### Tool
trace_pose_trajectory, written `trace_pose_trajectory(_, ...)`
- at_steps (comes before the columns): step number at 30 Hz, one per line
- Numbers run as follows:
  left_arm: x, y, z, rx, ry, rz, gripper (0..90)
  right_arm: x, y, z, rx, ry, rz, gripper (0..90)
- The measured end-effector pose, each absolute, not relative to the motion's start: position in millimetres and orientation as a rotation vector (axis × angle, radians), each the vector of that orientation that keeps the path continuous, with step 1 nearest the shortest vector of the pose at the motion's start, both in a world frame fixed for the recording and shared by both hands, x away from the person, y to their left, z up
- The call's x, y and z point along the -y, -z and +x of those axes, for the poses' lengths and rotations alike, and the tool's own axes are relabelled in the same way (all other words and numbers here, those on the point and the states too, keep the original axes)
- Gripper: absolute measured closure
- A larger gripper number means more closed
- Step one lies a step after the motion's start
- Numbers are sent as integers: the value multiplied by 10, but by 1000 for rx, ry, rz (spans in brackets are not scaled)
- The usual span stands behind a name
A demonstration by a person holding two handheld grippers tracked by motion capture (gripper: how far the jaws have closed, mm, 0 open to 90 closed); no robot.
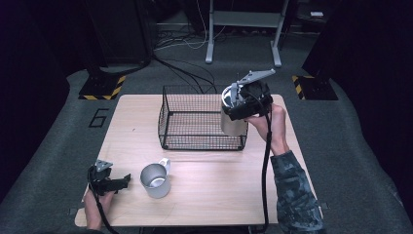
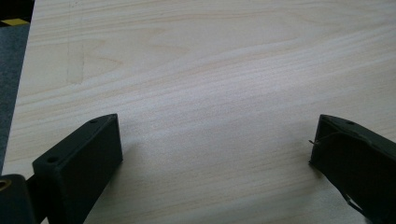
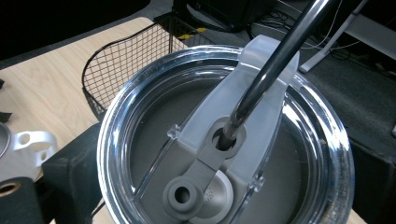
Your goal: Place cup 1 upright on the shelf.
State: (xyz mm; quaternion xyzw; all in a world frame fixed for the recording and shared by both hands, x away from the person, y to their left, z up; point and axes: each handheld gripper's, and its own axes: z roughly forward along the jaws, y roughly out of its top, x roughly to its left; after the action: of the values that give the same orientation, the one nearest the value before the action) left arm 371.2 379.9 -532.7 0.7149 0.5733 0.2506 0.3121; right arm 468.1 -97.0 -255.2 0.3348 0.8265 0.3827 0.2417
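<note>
Stainless steel tumbler (image 1: 233, 119), cylindrical with a clear lid (image 3: 224, 140), grey slider and metal straw (image 3: 275, 65), hangs in the right claw (image 1: 236, 105) over the right end of the wire basket (image 1: 195, 122) near the desk's (image 1: 219, 190) far edge; the jaws are closed around its upper body just under the lid. It looks rigid, smooth and probably slippery, so gripping the body suits it better than the lid. The left claw (image 2: 215, 154) rests wide open and empty at the near left corner, beside a handled metal mug (image 1: 156, 179).
</note>
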Motion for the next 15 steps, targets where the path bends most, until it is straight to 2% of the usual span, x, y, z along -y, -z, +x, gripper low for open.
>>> trace_pose_trajectory(15,-3799,5328,3712,-1513,-662,1886,17,897,2580,4997,-2251,-1023,948,34)
